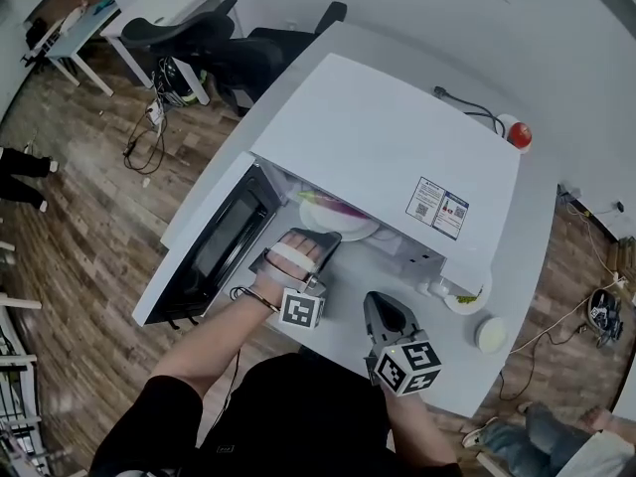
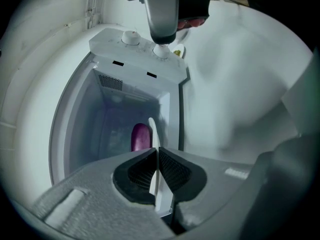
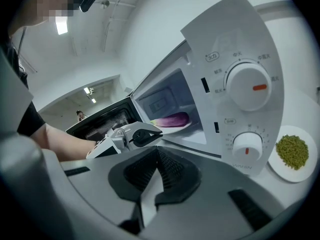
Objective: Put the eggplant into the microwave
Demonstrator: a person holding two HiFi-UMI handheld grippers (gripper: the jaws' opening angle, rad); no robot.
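We see the purple eggplant (image 3: 172, 119) lying on its side on a white plate (image 3: 176, 128) inside the white microwave (image 1: 383, 142), whose dark-windowed door (image 1: 214, 251) stands open.

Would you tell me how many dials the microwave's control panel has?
2. The upper dial sits high on the control panel; the lower dial is beneath it, near its bottom edge. None appears hidden.

White table (image 1: 532, 237) at centre frame carries an open white microwave (image 1: 388, 147); right of it sit a small plate (image 1: 465, 294) of green food and a round white dish (image 1: 491, 335).
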